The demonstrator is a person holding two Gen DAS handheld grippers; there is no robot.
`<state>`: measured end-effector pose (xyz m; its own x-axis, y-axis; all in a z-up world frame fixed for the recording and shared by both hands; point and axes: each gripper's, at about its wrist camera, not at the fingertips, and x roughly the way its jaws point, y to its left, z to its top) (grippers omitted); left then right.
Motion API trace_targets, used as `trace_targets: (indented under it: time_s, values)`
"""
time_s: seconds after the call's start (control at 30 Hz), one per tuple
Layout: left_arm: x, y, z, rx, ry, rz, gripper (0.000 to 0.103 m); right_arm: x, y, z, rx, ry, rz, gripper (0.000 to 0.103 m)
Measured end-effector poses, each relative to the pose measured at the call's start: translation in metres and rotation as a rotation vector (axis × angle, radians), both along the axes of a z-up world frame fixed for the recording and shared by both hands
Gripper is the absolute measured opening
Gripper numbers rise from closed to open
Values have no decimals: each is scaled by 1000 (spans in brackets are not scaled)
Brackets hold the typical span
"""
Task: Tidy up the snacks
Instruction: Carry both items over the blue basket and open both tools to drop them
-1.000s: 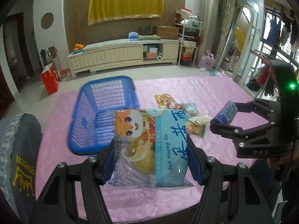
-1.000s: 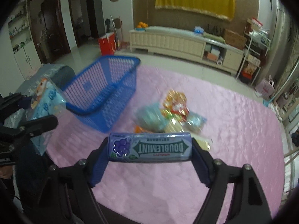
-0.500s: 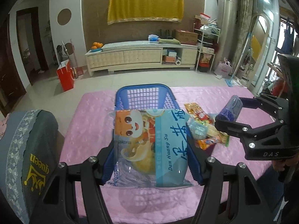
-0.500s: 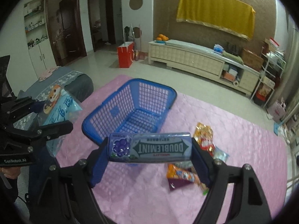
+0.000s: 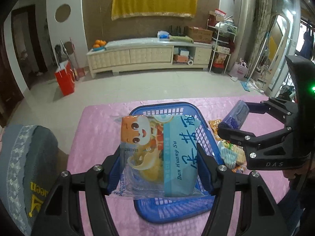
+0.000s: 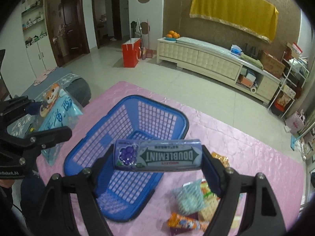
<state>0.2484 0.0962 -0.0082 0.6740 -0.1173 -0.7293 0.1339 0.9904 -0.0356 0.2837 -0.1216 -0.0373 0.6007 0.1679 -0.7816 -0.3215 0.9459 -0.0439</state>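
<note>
Left wrist view, left gripper [image 5: 159, 163]: held level above the blue basket [image 5: 175, 214], its fingers clamped on the sides of the snack packet [image 5: 157, 155], which is kept upright.
Left wrist view, right gripper [image 5: 234, 118]: seen from the side at the right, raised over the table, closed on the purple gum pack [image 5: 235, 116].
Left wrist view, only here: a grey chair back [image 5: 27, 169] is seen just beside the table's near left edge.
Right wrist view, right gripper [image 6: 157, 157]: the Doublemint gum pack [image 6: 157, 157] is pinched end to end, lying crosswise over the basket's [image 6: 126, 157] near right rim.
Right wrist view, left gripper [image 6: 47, 118]: at the far left, closed on the packet [image 6: 57, 118], apparently just outside the basket's left rim; depth is hard to judge.
Right wrist view, only here: the basket floor is shown bare; loose snacks [image 6: 193, 204] are heaped just right of the basket.
Edges and room: open pink tablecloth [image 6: 246, 153] is left beyond and right of the heap.
</note>
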Motion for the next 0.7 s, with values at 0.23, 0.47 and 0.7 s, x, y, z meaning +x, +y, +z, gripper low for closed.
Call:
trace_targets:
  time_s: [0.23,0.47,0.7]
  values:
    - [54,-1,-24,-5,59,-39,63,41,5,-16,-46,26,46,83]
    - [86,8,-45,-29,111,-26,64,63,8,-33,-142,39,95,83]
    - [104,2,-64,-21,149,-31,64,88,8,-51,-149,104,94,83]
